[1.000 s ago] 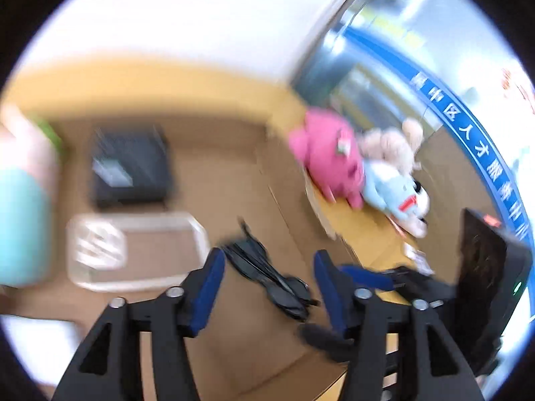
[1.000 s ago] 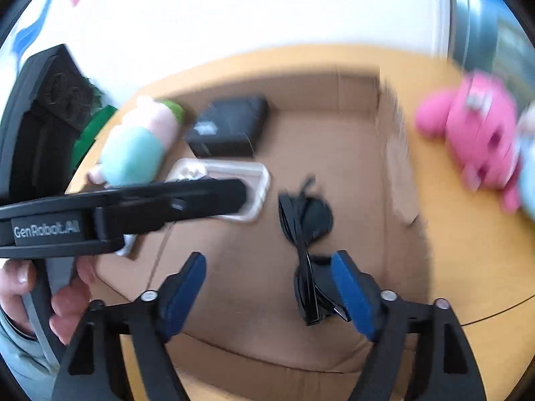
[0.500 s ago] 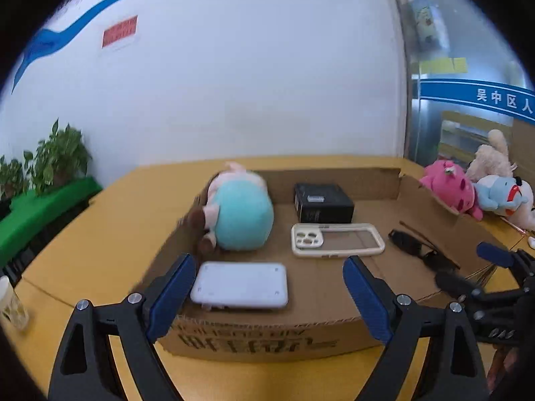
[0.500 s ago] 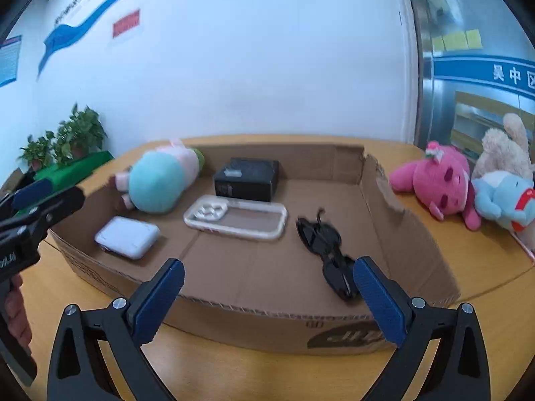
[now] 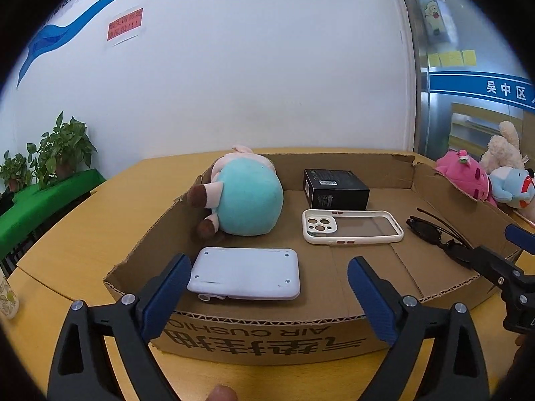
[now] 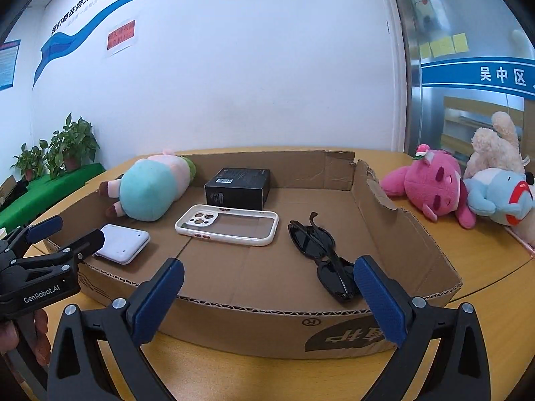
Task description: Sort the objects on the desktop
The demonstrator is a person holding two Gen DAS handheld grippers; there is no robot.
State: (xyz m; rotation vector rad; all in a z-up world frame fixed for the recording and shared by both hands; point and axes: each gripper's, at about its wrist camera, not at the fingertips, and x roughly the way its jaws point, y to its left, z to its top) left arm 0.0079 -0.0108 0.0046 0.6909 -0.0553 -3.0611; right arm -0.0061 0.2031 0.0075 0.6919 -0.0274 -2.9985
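Note:
A shallow cardboard box (image 5: 267, 330) on the table holds a teal plush (image 5: 247, 200), a black box (image 5: 334, 188), a white phone case (image 5: 351, 230), black sunglasses (image 5: 431, 234) and a flat white device (image 5: 247, 277). My left gripper (image 5: 269, 264) hovers before the box's front wall, in line with the white device. Its jaws are opening and nothing is between them. My right gripper (image 6: 269, 264) stands wide open and empty at the front wall. The sunglasses (image 6: 314, 240) lie just beyond its right finger.
On the wooden table (image 6: 485, 267), right of the box, lie a pink plush (image 6: 431, 187), a blue plush (image 6: 501, 197) and a beige one (image 6: 495, 147). Potted plants (image 6: 67, 147) stand on a green ledge at the far left. A white wall rises behind.
Both grippers have pulled back from over the box's inside to in front of its near wall and tilted up toward level. Both sets of jaws have spread wider.

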